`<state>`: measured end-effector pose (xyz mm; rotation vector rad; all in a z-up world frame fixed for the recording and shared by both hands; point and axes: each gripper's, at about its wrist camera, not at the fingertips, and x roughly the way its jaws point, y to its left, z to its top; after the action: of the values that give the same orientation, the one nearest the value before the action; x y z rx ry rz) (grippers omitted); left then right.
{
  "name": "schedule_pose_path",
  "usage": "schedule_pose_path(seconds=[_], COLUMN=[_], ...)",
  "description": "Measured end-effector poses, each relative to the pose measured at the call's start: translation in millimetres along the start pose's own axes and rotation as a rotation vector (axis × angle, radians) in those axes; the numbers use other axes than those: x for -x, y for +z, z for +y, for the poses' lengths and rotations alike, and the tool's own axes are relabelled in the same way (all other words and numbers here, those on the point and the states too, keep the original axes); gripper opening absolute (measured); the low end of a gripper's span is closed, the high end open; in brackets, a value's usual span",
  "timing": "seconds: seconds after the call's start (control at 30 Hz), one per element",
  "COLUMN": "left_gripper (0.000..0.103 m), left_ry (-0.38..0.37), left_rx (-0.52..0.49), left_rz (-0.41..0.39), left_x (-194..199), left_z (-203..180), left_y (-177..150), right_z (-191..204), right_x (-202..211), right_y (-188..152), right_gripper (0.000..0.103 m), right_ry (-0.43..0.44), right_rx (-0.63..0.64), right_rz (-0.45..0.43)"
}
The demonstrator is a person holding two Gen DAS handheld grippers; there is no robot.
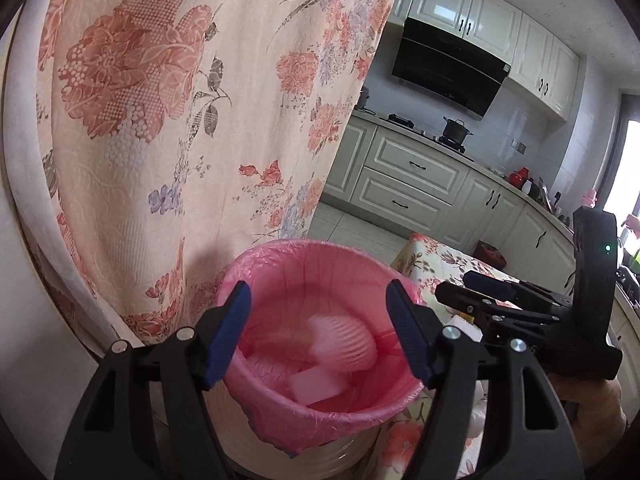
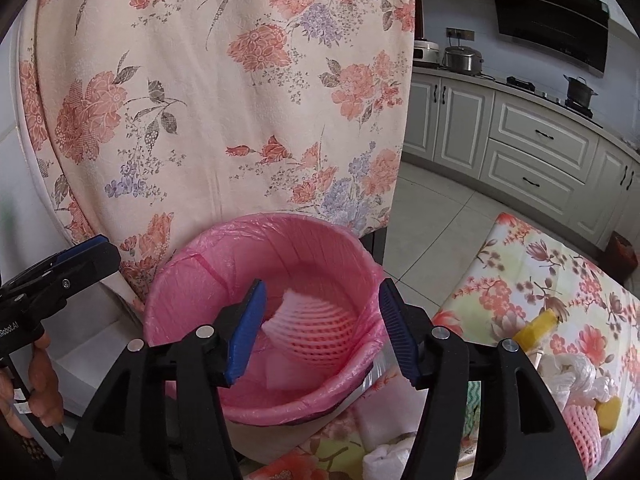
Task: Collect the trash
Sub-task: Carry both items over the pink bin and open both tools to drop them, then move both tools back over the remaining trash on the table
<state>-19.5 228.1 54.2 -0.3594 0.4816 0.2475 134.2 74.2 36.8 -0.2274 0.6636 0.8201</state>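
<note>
The trash bin (image 2: 260, 320) with a pink bag holds a foam net (image 2: 316, 328) and a white piece (image 1: 316, 386). Both the left hand-held gripper (image 1: 318, 332) and the right hand-held gripper (image 2: 320, 328) are released above it, grasping nothing.

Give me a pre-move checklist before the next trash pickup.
1. Left gripper open and unloaded: ok.
2. Right gripper open and unloaded: ok.
3. Foam net inside the pink-lined bin: ok.
4. Liner folded over the bin's rim: ok.
5. Trash left on the table, such as the plastic wrap and yellow piece: not ok.
6. Bin's remaining capacity: cannot tell.
</note>
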Motion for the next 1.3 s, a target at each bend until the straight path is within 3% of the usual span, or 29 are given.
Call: schedule_pose_path(seconds=[0.4,0.53,1.03,1.3], left_gripper=[0.068,0.077,0.081,0.086], left_ry=[-0.016,-0.029,-0.053,-0.113], left_rx=[-0.045,-0.086,-0.247,-0.307], left_rz=[-0.005,-0.018,-0.091,0.017], left_x=[4,6,7,-6], left_z=[-28,-48,-124,-155], left_y=[-7,-12,-29,-46], right_z=[-39,-59,-130,-157], right_x=[49,69,127,140], right_y=[-27,-38,-94,-127], right_gripper=[0.062,0.063,0.064,0.066], right_ry=[-0.082,-0.121,-0.232,-0.271], right_rx=[-0.072,-0.101,-0.218,-0.266], right_rz=[-0.053,-0.072,-0.099,-0.087])
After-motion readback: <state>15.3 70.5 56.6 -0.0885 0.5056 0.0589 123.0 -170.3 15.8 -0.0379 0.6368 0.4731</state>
